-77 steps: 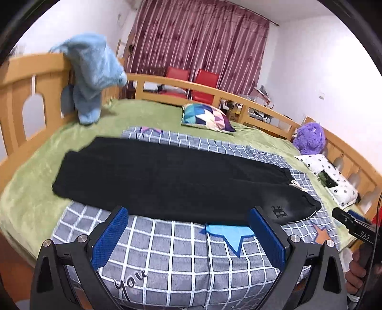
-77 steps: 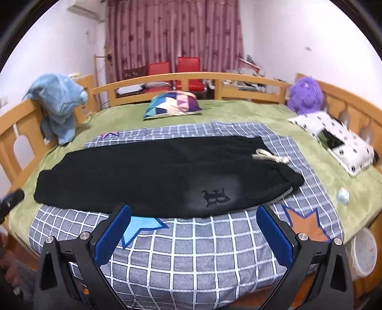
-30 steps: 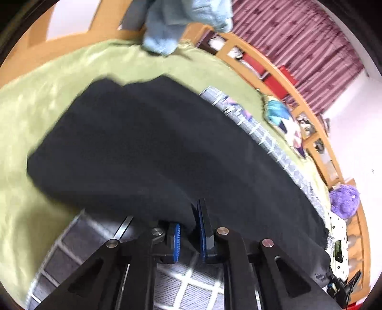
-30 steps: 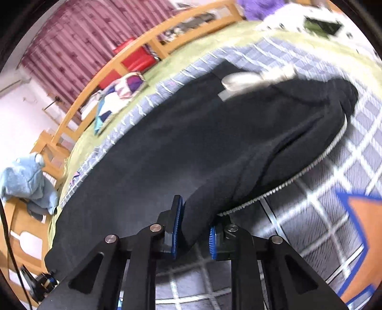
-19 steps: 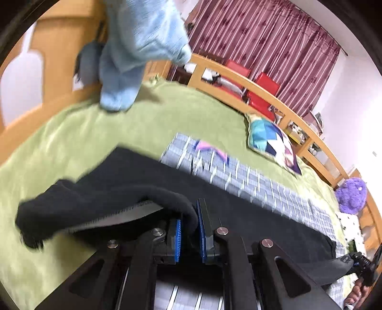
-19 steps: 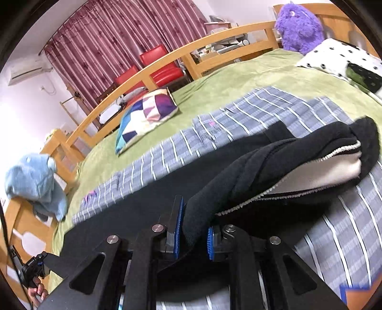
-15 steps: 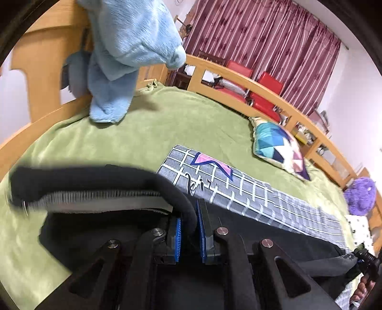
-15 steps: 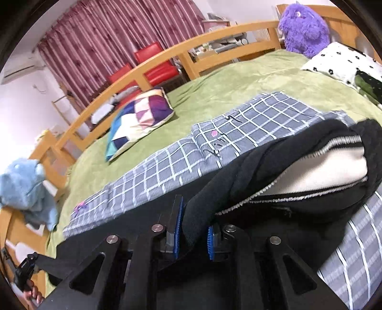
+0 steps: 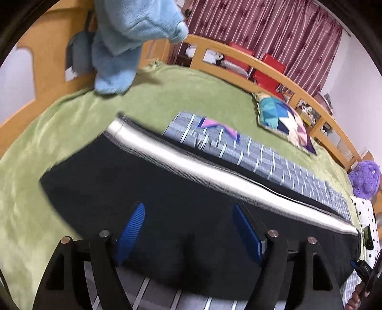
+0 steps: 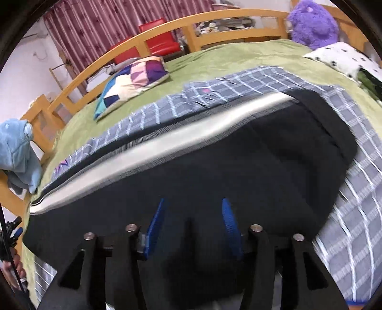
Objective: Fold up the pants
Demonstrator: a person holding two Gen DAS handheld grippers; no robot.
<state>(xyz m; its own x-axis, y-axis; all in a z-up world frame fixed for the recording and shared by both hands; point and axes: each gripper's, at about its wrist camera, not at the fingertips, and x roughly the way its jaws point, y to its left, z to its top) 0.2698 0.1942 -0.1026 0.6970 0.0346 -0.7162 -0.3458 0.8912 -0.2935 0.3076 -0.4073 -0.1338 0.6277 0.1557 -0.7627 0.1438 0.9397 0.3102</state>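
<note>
The black pants (image 9: 181, 195) lie folded lengthwise on the grey checked blanket (image 10: 241, 83) over the green bedspread (image 9: 71, 119), a pale band of lining showing along the far edge where the upper layer stops short of the lower one. Their long axis runs across the bed, side to side in front of me: the leg ends point toward the blue plush toy (image 9: 129, 35) on my left, the waist toward the purple plush toy (image 10: 312, 21) on my right.

My left tool (image 9: 188, 229) hangs over the leg end with its jaws wide and nothing between them. My right tool (image 10: 192, 225) sits above the waist end, parted more narrowly, also empty.

To finish this step well, I judge I should smooth the top layer and square its edge, so that pale band disappears before I attempt the next crosswise fold.
</note>
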